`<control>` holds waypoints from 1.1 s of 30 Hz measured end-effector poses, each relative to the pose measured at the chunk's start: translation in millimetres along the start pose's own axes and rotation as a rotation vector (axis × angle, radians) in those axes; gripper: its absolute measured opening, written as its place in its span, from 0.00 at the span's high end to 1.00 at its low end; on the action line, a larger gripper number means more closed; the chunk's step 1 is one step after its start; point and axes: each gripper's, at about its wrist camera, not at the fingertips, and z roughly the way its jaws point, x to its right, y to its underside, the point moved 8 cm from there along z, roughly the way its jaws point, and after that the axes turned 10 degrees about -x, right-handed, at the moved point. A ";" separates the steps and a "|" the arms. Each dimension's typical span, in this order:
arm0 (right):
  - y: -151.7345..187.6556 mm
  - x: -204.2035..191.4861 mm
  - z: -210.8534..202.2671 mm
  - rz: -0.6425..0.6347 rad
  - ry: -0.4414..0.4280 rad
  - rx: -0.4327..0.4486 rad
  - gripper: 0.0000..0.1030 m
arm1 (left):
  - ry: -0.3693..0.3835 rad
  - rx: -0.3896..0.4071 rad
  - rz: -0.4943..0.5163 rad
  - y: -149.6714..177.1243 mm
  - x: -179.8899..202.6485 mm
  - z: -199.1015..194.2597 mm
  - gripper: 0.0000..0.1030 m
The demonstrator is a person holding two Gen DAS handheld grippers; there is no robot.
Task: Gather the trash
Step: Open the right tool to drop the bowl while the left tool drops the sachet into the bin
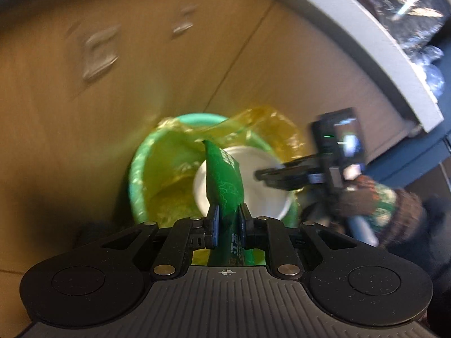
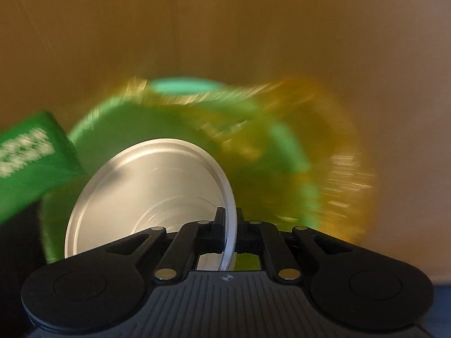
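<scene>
Left claw [image 1: 228,211] is pinched narrow on a green snack wrapper [image 1: 224,180], gripped low so the bag's free end points toward the teal bin [image 1: 135,174] beneath. Right claw [image 2: 229,217] is clamped tight on the rim of a clear plastic cup [image 2: 146,194], which hangs sideways, mouth facing the camera, over the same bin. The yellow liner bag [image 1: 270,124] is folded over the bin rim, keeping the mouth open. Both pieces look positioned for dropping; neither is released yet. Bin stands on the wooden floor [image 1: 56,140].
</scene>
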 end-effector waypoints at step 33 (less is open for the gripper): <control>30.9 61.3 -103.8 0.109 0.056 0.189 0.29 | -0.029 -0.308 -0.220 -2.8 -29.5 145.9 0.80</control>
